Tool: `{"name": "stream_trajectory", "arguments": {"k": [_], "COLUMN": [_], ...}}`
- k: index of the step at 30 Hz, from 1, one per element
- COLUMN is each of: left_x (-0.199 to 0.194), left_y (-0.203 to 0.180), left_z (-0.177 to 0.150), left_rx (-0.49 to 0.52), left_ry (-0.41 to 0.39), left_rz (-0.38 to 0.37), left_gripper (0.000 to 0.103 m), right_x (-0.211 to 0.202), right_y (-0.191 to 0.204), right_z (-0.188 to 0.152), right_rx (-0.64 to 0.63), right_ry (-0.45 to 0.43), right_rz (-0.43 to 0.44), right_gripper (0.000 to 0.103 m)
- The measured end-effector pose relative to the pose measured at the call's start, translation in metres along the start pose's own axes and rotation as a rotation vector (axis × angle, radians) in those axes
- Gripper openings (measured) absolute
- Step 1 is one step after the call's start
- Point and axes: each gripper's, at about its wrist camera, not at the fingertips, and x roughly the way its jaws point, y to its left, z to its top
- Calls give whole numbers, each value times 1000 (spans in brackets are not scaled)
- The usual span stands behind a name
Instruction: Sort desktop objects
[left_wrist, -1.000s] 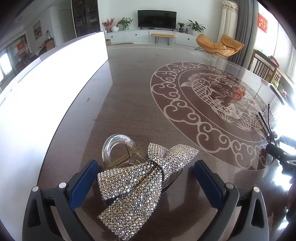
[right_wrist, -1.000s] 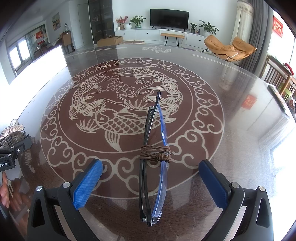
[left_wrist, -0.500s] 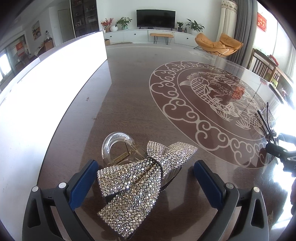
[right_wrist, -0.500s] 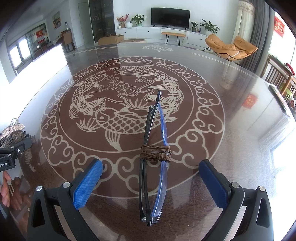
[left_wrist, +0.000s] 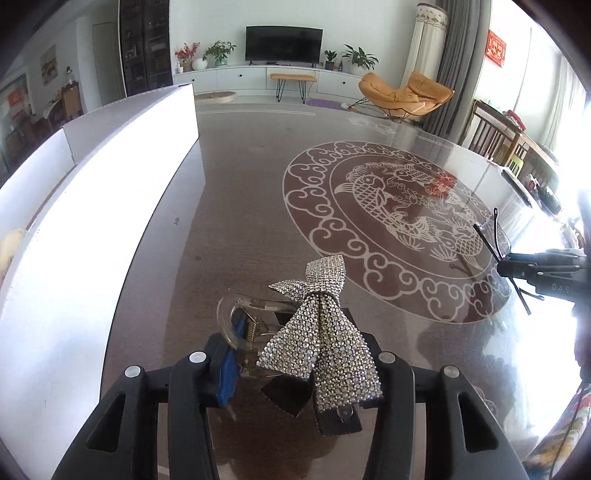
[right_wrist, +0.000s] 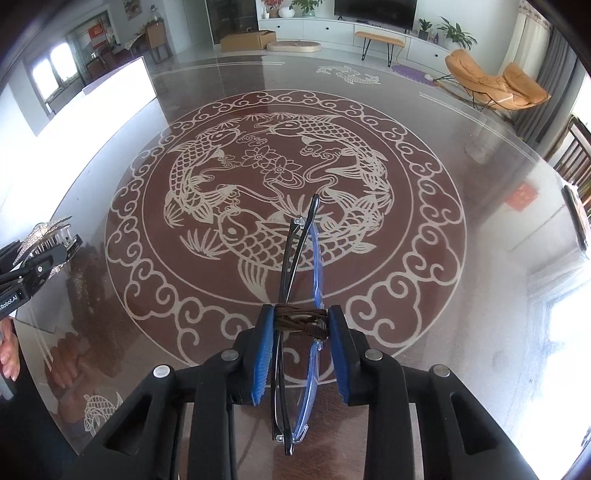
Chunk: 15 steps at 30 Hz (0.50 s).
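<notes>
My left gripper (left_wrist: 295, 354) is shut on a clear hair claw clip with a rhinestone bow (left_wrist: 321, 332) and holds it above the dark glass table (left_wrist: 236, 206). The bow covers the right finger. My right gripper (right_wrist: 300, 347) is shut on folded glasses (right_wrist: 299, 258) with black and blue frames, gripped at the brown cord (right_wrist: 300, 322) wound round them, lifted off the table. The right gripper with the glasses shows at the right edge of the left wrist view (left_wrist: 496, 236). The left gripper with the clip shows at the left edge of the right wrist view (right_wrist: 44, 240).
A long white box (left_wrist: 92, 206) stands along the table's left side. A round fish pattern (right_wrist: 284, 206) fills the table's middle. Chairs (left_wrist: 495, 136) stand past the table's right edge. A person's fingers (right_wrist: 7, 354) show at far left.
Both grippers have closed, the left on the bow clip and the right on the glasses, and both have risen from the table. The bow has turned more upright.
</notes>
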Motion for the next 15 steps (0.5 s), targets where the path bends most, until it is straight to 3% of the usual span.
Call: {"name": "stream_trajectory", "arguments": {"k": [9, 12, 15], "left_x": [-64, -98, -130], "left_y": [25, 53, 95], "left_z": [-12, 0, 14], "left_rx": [-91, -139, -191], "left_ry": [-109, -159, -199], "left_rz": [-32, -18, 46], "left_gripper": [47, 47, 47], "right_x": [-44, -57, -73], "right_y": [45, 77, 128], "right_z": [28, 50, 78], "right_rx": [-83, -122, -175], "right_ry": [-69, -108, -159], "right_rz": [40, 82, 153], "right_gripper": [30, 30, 30]}}
